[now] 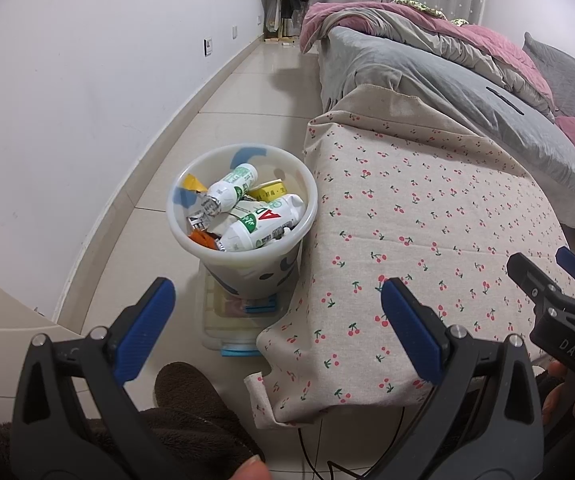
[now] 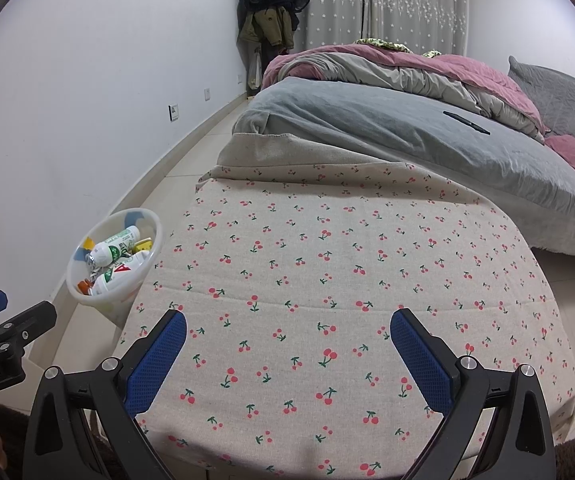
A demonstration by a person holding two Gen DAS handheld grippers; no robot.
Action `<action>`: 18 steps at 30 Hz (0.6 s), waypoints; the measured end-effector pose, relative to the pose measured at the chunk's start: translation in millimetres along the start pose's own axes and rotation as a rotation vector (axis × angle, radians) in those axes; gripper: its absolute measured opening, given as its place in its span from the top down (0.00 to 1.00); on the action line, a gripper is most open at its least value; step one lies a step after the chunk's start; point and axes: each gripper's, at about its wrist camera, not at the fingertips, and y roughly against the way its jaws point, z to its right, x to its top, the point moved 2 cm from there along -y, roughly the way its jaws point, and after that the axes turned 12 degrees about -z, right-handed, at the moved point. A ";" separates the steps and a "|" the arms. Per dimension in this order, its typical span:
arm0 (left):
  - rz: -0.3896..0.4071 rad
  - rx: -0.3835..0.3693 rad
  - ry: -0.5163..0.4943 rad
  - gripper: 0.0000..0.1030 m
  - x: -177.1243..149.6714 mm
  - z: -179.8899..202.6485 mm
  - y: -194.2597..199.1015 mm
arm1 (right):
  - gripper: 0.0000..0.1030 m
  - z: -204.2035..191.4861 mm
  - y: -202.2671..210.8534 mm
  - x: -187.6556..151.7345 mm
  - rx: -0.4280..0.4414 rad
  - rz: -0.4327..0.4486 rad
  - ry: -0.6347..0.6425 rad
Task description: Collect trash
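A white round bin (image 1: 243, 258) stands on the floor left of the table, holding white drink bottles (image 1: 263, 224) and several wrappers; it also shows in the right wrist view (image 2: 83, 294). My left gripper (image 1: 277, 300) is open and empty, hovering near the bin and the table's left corner. My right gripper (image 2: 287, 330) is open and empty above the cherry-print tablecloth (image 2: 347, 264). The right gripper also shows at the edge of the left wrist view (image 1: 547, 272). No trash shows on the cloth.
A clear plastic box with a blue lid (image 1: 231, 332) sits under the bin. A bed with grey and pink bedding (image 2: 407, 120) stands behind the table. A white wall (image 1: 87, 100) runs along the left. Coats (image 2: 271, 12) hang in the far corner.
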 end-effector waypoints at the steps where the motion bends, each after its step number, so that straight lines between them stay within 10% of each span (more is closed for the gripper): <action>1: 0.000 0.000 0.000 0.01 0.1 0.3 0.2 | 0.00 -0.1 0.0 0.1 0.000 0.000 -0.001; 18: 0.003 -0.002 0.003 0.01 0.3 -0.2 0.2 | 0.00 -0.5 -0.2 0.2 0.000 0.001 -0.001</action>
